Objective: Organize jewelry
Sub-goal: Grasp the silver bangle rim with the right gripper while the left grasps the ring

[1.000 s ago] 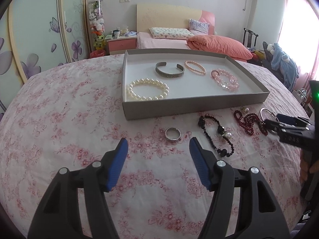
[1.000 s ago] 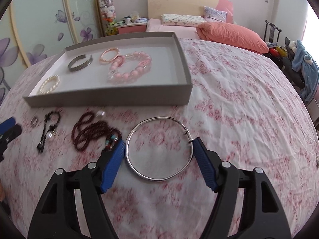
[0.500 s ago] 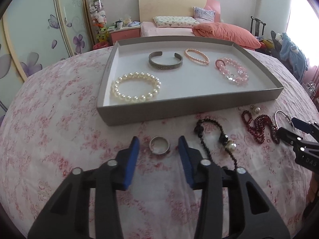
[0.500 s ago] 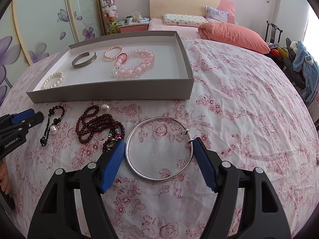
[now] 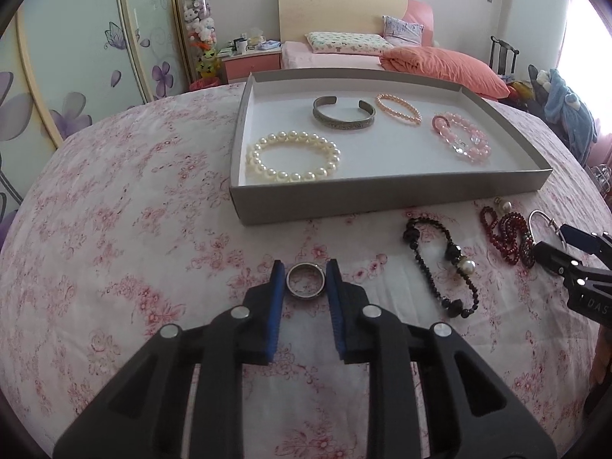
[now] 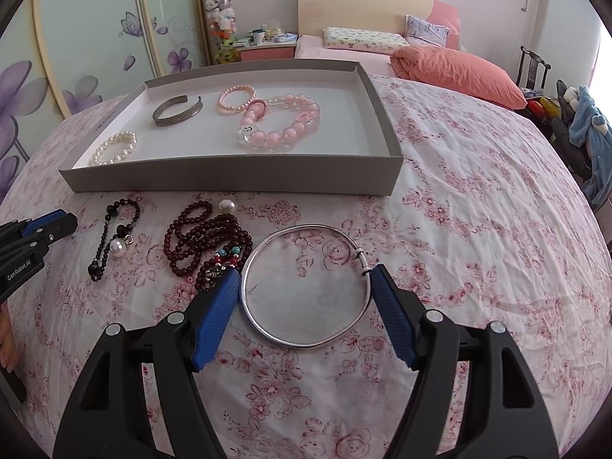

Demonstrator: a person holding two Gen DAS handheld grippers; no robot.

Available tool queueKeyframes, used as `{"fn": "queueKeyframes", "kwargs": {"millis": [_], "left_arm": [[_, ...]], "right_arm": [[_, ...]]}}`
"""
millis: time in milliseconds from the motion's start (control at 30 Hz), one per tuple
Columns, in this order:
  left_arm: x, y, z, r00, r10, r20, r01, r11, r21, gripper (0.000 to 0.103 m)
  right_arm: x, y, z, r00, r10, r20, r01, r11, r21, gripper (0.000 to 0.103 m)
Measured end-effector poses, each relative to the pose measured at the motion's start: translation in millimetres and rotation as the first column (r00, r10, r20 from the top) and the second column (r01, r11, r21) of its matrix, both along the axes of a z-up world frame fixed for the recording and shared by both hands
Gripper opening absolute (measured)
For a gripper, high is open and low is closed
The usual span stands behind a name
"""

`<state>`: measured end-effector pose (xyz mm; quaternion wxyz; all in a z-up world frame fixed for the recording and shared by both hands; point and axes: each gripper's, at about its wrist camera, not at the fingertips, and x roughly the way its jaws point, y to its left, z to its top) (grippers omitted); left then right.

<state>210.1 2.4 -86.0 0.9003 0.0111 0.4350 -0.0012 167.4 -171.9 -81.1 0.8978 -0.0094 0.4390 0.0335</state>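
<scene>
The small silver band ring (image 5: pixel 305 280) lies flat on the pink floral counter cloth (image 5: pixel 126 229), right between the left gripper (image 5: pixel 305 273) pads, which just closed narrow onto it. The grey cardboard tray (image 5: pixel 382 195) sits straight ahead. The right gripper (image 6: pixel 304 290) stands wide around the big silver bangle (image 6: pixel 306 285).

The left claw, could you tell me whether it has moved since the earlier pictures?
Yes. The left claw has come forward toward the tray, its jaws closing around the ring on the cloth.
</scene>
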Motion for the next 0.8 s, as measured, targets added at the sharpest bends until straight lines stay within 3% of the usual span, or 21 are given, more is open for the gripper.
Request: {"fn": "queueKeyframes", "kwargs": {"millis": [800], "left_arm": [[-1.0,0.9,0.5,1.000,-0.003,0.000,0.003,1.000,-0.010,0.023]], "right_arm": [[0.5,1.3,0.2,1.000,0.000,-0.001,0.000,1.000,0.002,0.071]]}}
